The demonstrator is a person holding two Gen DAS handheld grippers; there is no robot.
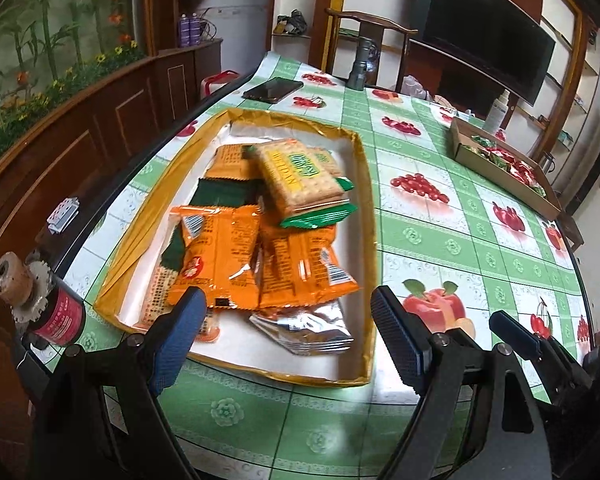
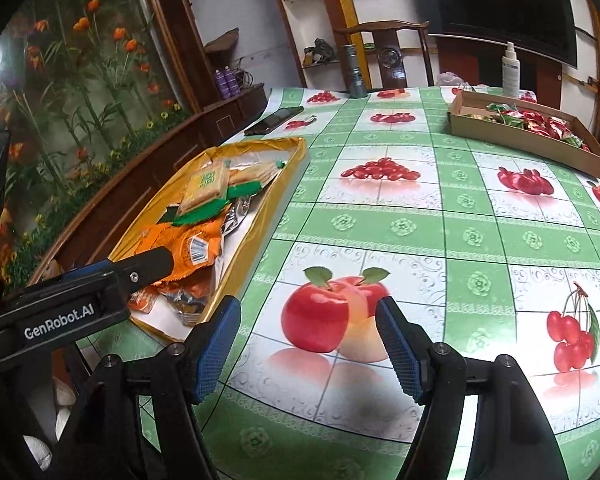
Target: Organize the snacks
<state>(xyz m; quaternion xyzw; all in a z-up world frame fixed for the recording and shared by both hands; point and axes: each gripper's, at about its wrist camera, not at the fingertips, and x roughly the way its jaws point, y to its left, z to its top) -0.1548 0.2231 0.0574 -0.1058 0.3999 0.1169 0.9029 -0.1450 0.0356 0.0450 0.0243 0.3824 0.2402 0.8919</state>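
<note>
A gold-rimmed tray lies at the left of the table and holds several snack packs. Among them are orange packets, a yellow cracker pack with green ends and a silver pack. My left gripper hovers open over the tray's near end, nothing between its blue pads. My right gripper is open above the printed tablecloth, right of the tray, and holds nothing. In the left wrist view it shows at the lower right.
A brown cardboard tray of red and green snacks sits at the far right. A phone, a grey flashlight and a white spray bottle stand at the back. A red-labelled bottle is by the table's left edge.
</note>
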